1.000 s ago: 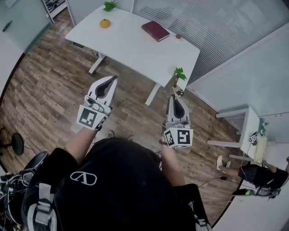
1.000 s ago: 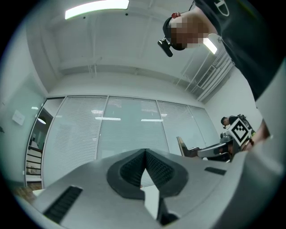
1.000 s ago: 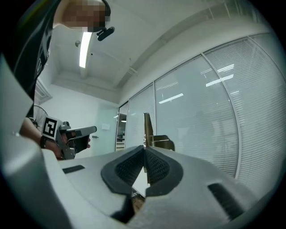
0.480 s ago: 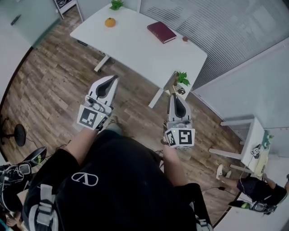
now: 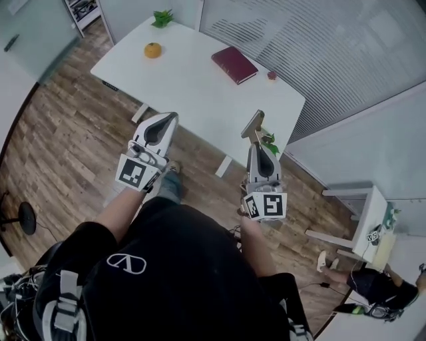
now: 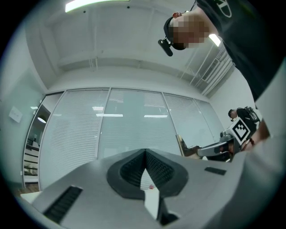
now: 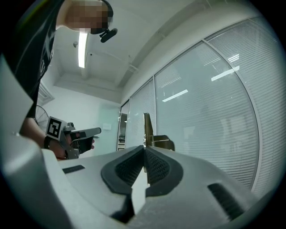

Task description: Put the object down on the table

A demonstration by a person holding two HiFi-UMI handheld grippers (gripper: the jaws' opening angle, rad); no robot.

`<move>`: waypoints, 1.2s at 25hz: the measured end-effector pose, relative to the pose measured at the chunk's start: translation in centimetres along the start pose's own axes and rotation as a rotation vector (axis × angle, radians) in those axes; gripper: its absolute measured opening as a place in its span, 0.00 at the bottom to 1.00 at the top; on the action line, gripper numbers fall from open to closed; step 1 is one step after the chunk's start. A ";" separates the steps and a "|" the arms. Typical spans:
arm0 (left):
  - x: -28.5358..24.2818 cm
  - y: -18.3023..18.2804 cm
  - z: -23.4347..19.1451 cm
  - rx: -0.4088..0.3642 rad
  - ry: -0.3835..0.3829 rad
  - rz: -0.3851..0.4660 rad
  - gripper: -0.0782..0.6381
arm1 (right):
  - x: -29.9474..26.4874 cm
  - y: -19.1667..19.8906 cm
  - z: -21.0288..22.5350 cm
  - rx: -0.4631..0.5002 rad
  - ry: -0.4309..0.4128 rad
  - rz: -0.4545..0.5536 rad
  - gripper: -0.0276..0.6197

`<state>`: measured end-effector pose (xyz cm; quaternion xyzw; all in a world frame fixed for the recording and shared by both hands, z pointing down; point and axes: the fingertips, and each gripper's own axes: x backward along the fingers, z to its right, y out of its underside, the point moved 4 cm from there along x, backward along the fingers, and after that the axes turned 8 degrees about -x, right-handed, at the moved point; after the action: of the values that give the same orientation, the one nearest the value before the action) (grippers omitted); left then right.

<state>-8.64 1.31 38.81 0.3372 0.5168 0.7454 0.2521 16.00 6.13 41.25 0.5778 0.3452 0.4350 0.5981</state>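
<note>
The right gripper (image 7: 144,150) has its jaws pressed together on the lower edge of a thin, flat tan-brown piece (image 7: 147,129), which stands upright from the pads. A squat brown part shows just behind it, and what kind of thing it is I cannot tell from these views. In the head view the piece is held in the air, off the table top, and lies over the near edge of the white rectangular table (image 5: 193,80).

The left gripper (image 5: 170,120) is level with the right one and well apart from it. Its jaws are closed, with nothing between the pads.

On the table, well apart from both grippers, lie a dark red hardback book (image 5: 234,64), a small round orange fruit (image 5: 153,50), a small green leafy plant (image 5: 162,18) at the far corner and a tiny dark red thing (image 5: 271,75) near the right edge.
</note>
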 end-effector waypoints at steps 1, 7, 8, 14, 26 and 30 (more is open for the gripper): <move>-1.3 0.6 -1.2 0.004 0.012 0.003 0.12 | -1.6 -0.1 0.4 0.008 0.009 0.001 0.05; -7.7 3.0 -7.0 0.014 0.078 0.034 0.12 | -9.1 -0.9 1.9 0.050 0.051 -0.006 0.05; -9.0 3.5 -8.2 0.018 0.089 0.038 0.12 | -10.6 -1.0 2.2 0.055 0.061 -0.008 0.05; -15.3 5.9 -13.5 0.045 0.153 0.066 0.12 | -17.8 -1.3 3.9 0.079 0.117 -0.007 0.05; -20.7 7.4 -13.9 0.053 0.184 0.060 0.12 | -22.1 -1.6 7.5 0.087 0.134 0.010 0.05; -20.8 7.2 -12.6 0.053 0.161 0.055 0.12 | -21.5 -1.3 8.2 0.084 0.102 -0.005 0.05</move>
<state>-5.00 -23.76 37.55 0.2966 0.5456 0.7628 0.1802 15.39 -16.79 38.79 0.5787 0.3945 0.4475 0.5561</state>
